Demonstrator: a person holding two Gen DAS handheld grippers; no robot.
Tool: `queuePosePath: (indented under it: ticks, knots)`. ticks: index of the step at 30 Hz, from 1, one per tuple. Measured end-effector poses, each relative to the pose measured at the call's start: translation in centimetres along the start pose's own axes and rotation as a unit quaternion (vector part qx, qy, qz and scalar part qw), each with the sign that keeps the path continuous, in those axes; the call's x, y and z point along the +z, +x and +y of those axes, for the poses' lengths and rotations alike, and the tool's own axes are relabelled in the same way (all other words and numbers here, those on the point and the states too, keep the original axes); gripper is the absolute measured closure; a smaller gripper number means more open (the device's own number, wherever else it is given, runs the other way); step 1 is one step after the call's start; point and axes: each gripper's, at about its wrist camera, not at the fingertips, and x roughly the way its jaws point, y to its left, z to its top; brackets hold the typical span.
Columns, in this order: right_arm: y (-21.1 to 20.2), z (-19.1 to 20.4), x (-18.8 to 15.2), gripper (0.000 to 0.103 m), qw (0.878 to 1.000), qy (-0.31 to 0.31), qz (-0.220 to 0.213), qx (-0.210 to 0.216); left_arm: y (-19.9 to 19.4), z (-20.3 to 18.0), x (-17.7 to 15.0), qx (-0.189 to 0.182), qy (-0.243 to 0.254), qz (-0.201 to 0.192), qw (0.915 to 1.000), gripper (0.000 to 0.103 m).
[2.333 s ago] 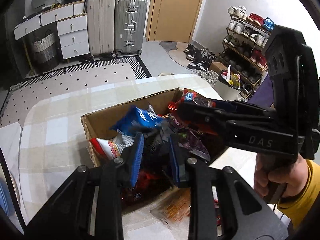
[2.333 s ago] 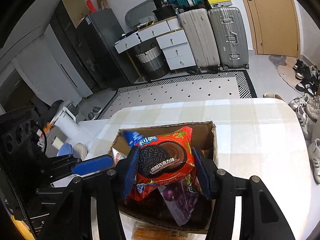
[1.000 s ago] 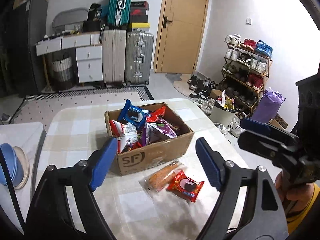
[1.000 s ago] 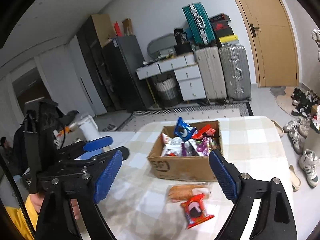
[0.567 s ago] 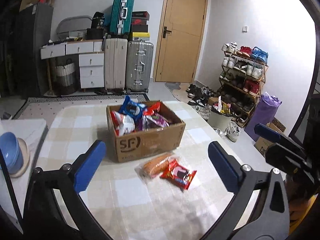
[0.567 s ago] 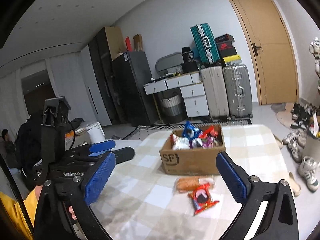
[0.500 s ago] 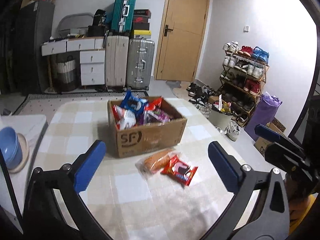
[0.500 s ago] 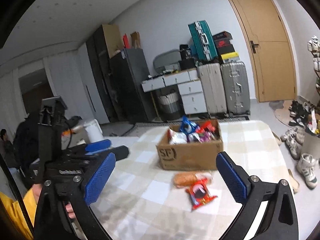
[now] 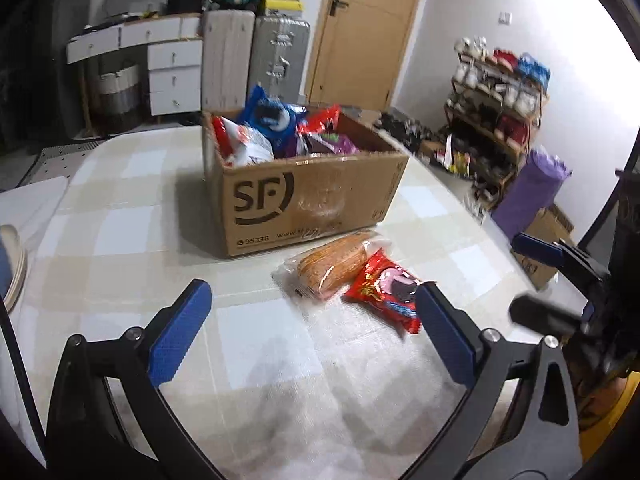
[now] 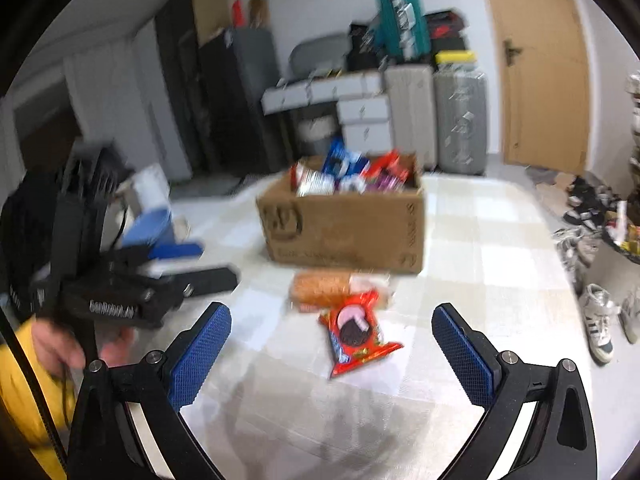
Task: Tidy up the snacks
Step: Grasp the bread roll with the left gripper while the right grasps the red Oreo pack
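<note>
Left tool (image 9: 312, 289) wide, jaws closing on nothing; right tool (image 10: 331, 313) wide, empty. Ahead on bench (image 9: 260, 360): red packet (image 9: 384, 292), bread (image 9: 332, 264); box (image 9: 308, 196) beyond.

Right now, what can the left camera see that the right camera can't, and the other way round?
Only the left camera shows the shoe rack, the purple bag and the box's SF logo clearly. Only the right camera shows the dark cabinets and a hand in a yellow sleeve. Both show the cardboard box of snacks, the orange packet, the red cookie packet, suitcases and the door.
</note>
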Motion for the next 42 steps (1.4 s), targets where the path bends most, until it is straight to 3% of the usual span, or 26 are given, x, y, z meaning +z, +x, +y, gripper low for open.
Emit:
queuePosePath:
  ticks: [7,15,16,18,22,24,34,38,42]
  knots:
    - [6.8,-1.9,-0.9,0.001,0.995,-0.012,0.099,0.005,6.5,-1.3,2.0,-0.037,0.050,0.026,0.9977,0.006]
    - [9.1,-2.4,-1.5,0.004,0.994,-0.023,0.110,0.011,13.6,-1.4,3.3,-0.041,0.047,0.073,0.9953,0.016]
    - [9.4,-2.3,-1.4,0.006,0.993,-0.024,0.112,0.010,14.4,-1.2,3.4,-0.040,0.047,0.076,0.9952,0.016]
    - [10.2,-2.4,-1.5,0.023,0.992,-0.026,0.121,0.015,15.8,-0.9,3.6,-0.048,0.041,0.082,0.9947,0.017]
    - [11.8,-2.4,-1.8,0.033,0.989,-0.035,0.147,-0.001,18.3,-0.6,3.6,-0.049,0.044,0.093,0.9935,0.023]
    - [12.2,-2.5,-1.8,0.043,0.988,-0.039,0.146,-0.008,19.6,-0.4,3.7,-0.052,0.044,0.097,0.9930,0.023]
    - [10.6,-1.7,-2.7,0.058,0.988,-0.035,0.148,-0.006,25.6,0.1,3.9,-0.056,0.049,0.122,0.9897,0.036]
    - [8.4,-2.5,-3.6,0.058,0.991,0.008,0.132,0.004,26.7,-0.8,3.9,-0.065,0.061,0.130,0.9875,0.046]
    - [5.8,-4.4,-4.5,0.058,0.990,0.093,0.098,0.042,27.3,-2.3,3.6,-0.068,0.086,0.140,0.9841,0.057]
